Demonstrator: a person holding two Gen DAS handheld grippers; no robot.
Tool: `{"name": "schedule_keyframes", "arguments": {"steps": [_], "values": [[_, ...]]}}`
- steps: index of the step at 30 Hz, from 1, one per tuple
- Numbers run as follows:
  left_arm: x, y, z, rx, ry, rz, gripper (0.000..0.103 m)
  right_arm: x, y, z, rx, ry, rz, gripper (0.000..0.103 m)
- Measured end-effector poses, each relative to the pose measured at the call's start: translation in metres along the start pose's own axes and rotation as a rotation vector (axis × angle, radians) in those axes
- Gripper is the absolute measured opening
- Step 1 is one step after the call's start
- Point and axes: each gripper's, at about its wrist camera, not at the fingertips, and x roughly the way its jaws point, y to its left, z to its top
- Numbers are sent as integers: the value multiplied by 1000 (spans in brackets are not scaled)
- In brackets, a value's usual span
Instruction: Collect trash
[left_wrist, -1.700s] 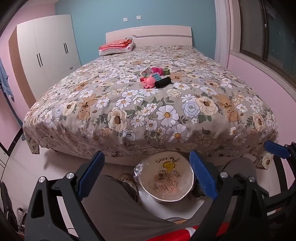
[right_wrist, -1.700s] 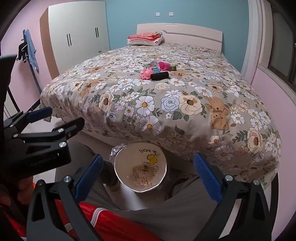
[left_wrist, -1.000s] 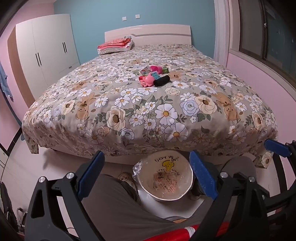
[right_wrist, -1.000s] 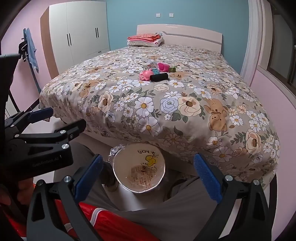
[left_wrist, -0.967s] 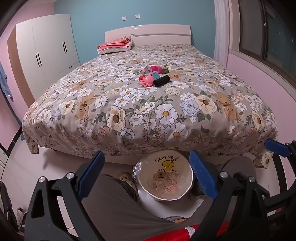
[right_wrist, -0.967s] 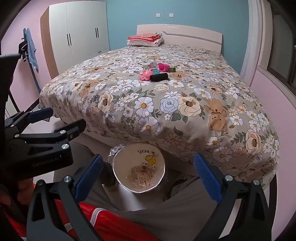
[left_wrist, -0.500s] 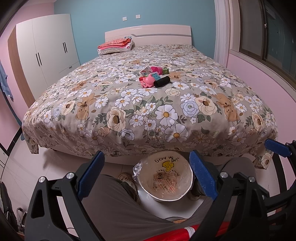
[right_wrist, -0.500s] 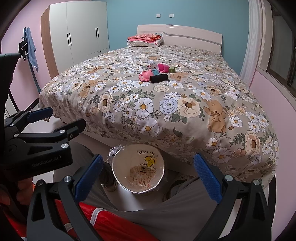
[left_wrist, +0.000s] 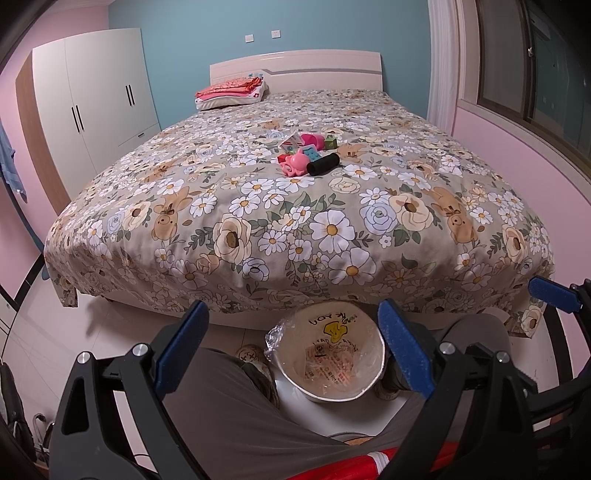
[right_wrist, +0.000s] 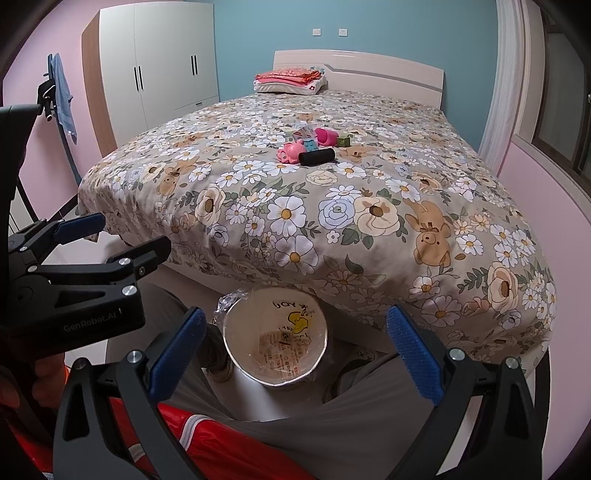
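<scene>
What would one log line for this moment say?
left gripper: open, empty | right gripper: open, empty | bin: on floor between feet | trash pile: on bed, untouched

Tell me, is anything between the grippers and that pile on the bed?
Nothing visible blocks it. The pile lies mid-bed on open bedspread; both the left gripper and right gripper are open and low by the bin.
</scene>
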Motion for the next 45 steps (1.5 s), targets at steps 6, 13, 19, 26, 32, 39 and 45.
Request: {"name": "schedule_keyframes", "arguments": {"steps": [6,13,19,26,32,39,45], "values": [[0,0,0,0,1,-1,91,0,0,0,-1,0,-1,100],[0,1,0,0,0,-1,91,0,0,-1,-1,1,-2,100],[0,1,-1,0,0,-1,91,0,-1,0,-1,2,-3,100],[0,0,-1,0,1,-1,91,1,0,-1,-1,3,-4,100],[1,2,-1,-1,3,-2,91,1,-1,0,-2,3,-4,100],[3,6,-5,-5,11,-3,91,6,0,-6,0,10,-2,100],[8,9,-4,-11,25,-8,91,8,1,-4,-3,16,1,100]]}}
